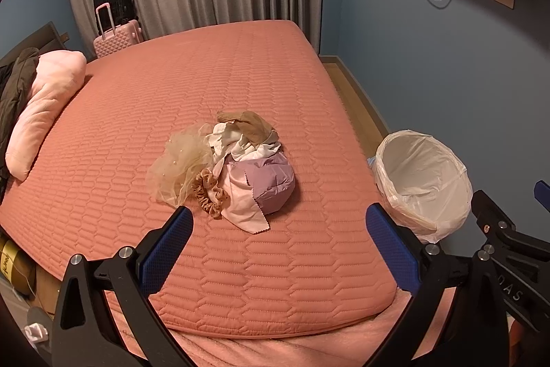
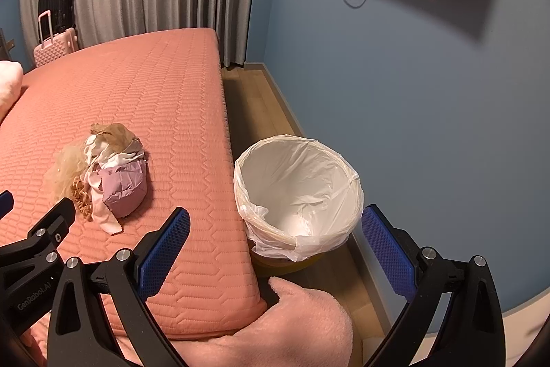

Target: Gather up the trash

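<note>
Above the bed (image 1: 275,74), both tongs (image 1: 280,229) (image 2: 275,229) gape wide, empty.

A loose heap of scraps (image 1: 227,164) lies on the bed: beige tulle, white cloth, a tan scrunchie, lilac fabric. The bin (image 2: 298,195) (white liner, open) stands beside the mattress.

Black-framed left claw (image 1: 280,231) and right claw (image 2: 275,231), blue textured pads, silver screws.
</note>
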The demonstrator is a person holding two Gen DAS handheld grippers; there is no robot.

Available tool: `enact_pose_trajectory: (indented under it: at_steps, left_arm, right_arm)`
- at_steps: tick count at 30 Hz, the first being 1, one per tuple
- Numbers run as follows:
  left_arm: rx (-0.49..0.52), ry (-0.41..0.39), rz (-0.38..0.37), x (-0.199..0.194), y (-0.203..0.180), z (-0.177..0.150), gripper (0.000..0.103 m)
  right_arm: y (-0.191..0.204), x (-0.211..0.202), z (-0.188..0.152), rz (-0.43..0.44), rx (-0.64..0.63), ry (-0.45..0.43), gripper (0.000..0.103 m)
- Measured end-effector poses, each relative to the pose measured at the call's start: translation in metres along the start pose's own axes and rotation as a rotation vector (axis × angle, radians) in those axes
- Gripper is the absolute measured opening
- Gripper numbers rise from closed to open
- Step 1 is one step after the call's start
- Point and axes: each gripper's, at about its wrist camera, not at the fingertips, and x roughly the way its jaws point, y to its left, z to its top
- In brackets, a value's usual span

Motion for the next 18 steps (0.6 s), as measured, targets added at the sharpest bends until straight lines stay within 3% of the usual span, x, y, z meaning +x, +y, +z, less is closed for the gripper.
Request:
enact_pose_trajectory:
  at_steps: [18]
  left_arm:
    - [-0.006, -0.003, -0.010, -0.0027, 0.0075, -0.0018, 0.096]
  right_arm:
    - [-0.0004, 0.0001, 0.0014, -0.001, -0.001, -0.001, 0.097]
